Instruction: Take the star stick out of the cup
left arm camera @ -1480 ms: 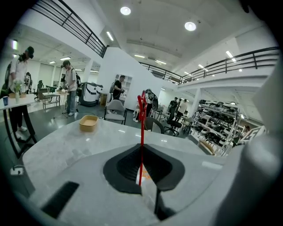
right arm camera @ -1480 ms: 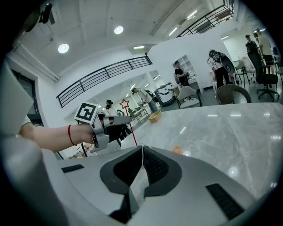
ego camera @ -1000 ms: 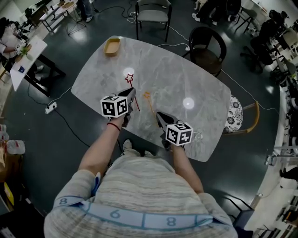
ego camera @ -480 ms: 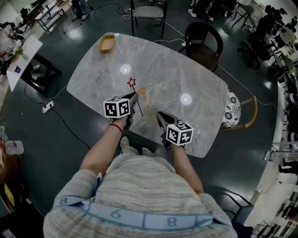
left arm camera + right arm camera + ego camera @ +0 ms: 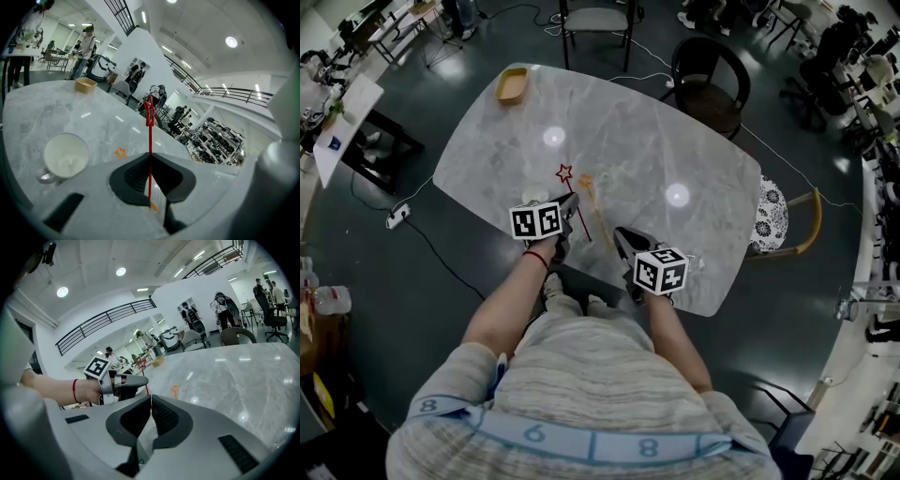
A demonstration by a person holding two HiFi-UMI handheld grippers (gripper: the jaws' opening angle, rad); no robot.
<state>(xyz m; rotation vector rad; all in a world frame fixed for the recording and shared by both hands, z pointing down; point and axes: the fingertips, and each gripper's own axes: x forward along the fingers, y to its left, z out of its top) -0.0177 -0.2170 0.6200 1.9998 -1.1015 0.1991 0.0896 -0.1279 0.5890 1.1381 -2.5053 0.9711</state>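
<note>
**Stick clear of the cup, held in the left gripper**

The table (image 5: 694, 141) is wide and mostly bare. A bowl (image 5: 511, 84) sits at its far left corner, and chairs (image 5: 708, 89) stand off its far edge. Both grippers hang over the near edge.

The left gripper (image 5: 571, 201) is clamped on the red star stick (image 5: 150, 138). The shaft runs between its closed jaws, with the star end pointing up and away from the person. The right gripper (image 5: 151, 397) has its jaws together on nothing and hovers just to the right.

The cup (image 5: 65, 156) stands just left of the left gripper. It looks empty and is apart from the stick. An orange stick (image 5: 598, 214) lies flat on the table near both grippers' tips.

The removal itself looks done, and what remains is probably setting the stick down. That calls for lowering the shaft flat onto bare marble, then parting the jaws. The spot should be back from the near edge and clear of the cup and the orange stick. The middle of the table, ahead and to the right, offers the most open room.
</note>
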